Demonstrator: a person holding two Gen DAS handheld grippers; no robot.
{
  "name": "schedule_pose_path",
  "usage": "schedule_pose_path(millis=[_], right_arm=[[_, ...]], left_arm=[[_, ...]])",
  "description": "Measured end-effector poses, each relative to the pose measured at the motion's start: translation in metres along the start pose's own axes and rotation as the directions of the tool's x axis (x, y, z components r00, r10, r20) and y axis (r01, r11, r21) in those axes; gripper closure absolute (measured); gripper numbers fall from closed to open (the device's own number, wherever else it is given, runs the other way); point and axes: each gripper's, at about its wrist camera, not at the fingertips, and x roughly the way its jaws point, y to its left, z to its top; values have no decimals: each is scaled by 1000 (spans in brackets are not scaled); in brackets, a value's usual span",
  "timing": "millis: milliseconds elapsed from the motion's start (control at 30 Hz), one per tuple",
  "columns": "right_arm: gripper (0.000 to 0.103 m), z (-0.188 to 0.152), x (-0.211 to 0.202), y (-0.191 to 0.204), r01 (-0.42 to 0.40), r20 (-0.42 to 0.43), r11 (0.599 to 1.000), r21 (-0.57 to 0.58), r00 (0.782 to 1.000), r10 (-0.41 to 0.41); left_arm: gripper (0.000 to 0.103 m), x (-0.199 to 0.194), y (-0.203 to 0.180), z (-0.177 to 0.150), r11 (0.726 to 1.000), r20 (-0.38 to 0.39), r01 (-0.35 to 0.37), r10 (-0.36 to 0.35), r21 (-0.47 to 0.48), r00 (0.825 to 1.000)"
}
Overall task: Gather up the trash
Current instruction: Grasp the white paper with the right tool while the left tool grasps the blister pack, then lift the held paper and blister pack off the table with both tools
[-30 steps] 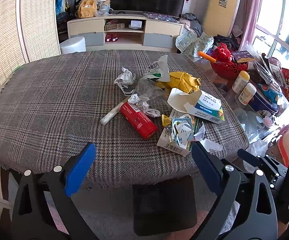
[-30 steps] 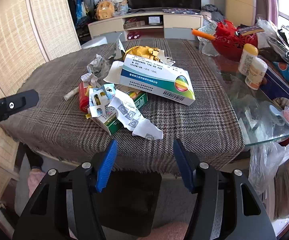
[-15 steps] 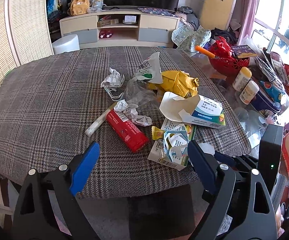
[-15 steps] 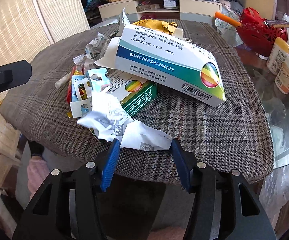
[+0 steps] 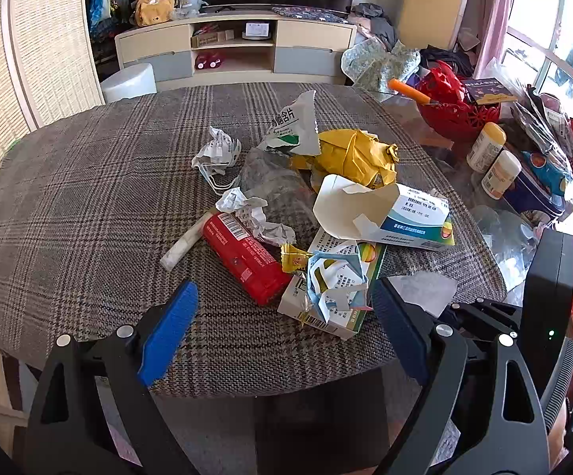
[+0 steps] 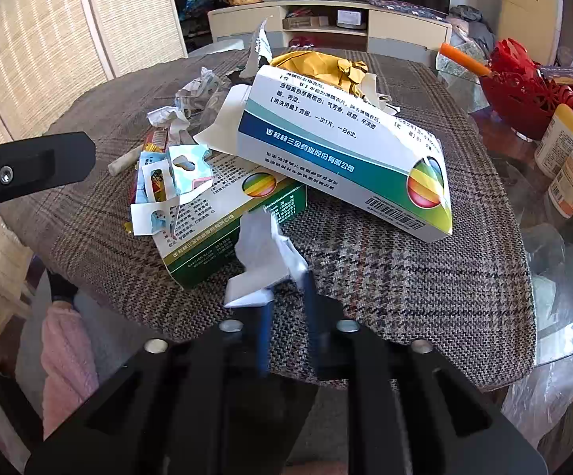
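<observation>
A heap of trash lies on the plaid-covered table (image 5: 68,213): a red packet (image 5: 242,257), a green medicine box (image 5: 337,293) topped with torn paper, a white and blue medicine box (image 5: 409,217), yellow crumpled paper (image 5: 353,154), a face mask (image 5: 217,150). My left gripper (image 5: 286,324) is open, just short of the red packet and green box. My right gripper (image 6: 286,297) is shut on a white crumpled paper (image 6: 262,257) at the table's near edge, in front of the green box (image 6: 223,229) and the white and blue box (image 6: 345,150).
A red basket (image 5: 456,107), two small bottles (image 5: 492,158) and a blue tin (image 5: 539,190) stand on the glass at the right. A TV cabinet (image 5: 238,47) is behind the table. The left gripper's body (image 6: 21,166) shows at left in the right wrist view.
My right gripper has moved in and closed on the white paper by the green box. My left gripper has moved closer to the trash heap, still open.
</observation>
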Motion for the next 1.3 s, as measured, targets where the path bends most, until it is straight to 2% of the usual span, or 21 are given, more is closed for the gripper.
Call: schedule_pose_path(millis=[167, 333, 433, 533, 667, 800, 867, 900, 933, 1000, 1267, 1300], right_arm=[[101, -1, 4, -4, 4, -4, 1000, 14, 1000, -4], [102, -6, -11, -17, -22, 31, 996, 85, 999, 20], [101, -10, -20, -28, -23, 34, 992, 125, 999, 19], [102, -16, -33, -32, -20, 52, 990, 137, 999, 13], [102, -19, -48, -34, -20, 76, 989, 145, 997, 9], [102, -21, -54, -39, -27, 91, 988, 152, 996, 13], [102, -23, -56, -42, -35, 96, 988, 153, 995, 20], [102, -23, -56, -42, -39, 97, 987, 154, 995, 24], [102, -24, -56, -41, -41, 99, 987, 156, 995, 25], [102, -25, -56, -41, -42, 98, 986, 161, 995, 26], [102, -30, -59, -39, -55, 96, 985, 162, 995, 40], [102, -30, -60, -38, -60, 98, 985, 159, 994, 45]], left_arm=[[19, 4, -2, 2, 1000, -6, 22, -22, -4, 1000], [29, 16, -5, 9, 996, -52, 88, -90, -28, 995], [32, 23, -10, 16, 992, -100, 116, -120, -38, 988], [32, 28, -19, 17, 995, -128, 102, -103, -11, 986], [36, 40, -29, 16, 987, -185, 157, -158, -20, 970], [37, 53, -32, 15, 994, -197, 108, -109, -15, 974], [38, 59, -31, 15, 993, -207, 114, -115, -20, 972], [44, 62, -31, 14, 993, -216, 114, -117, -25, 969], [54, 64, -30, 14, 992, -222, 119, -123, -32, 967], [65, 67, -29, 12, 991, -235, 124, -131, -43, 963], [66, 51, -37, 9, 996, -210, 89, -87, 0, 974], [63, 50, -37, 9, 997, -209, 83, -80, 5, 975]])
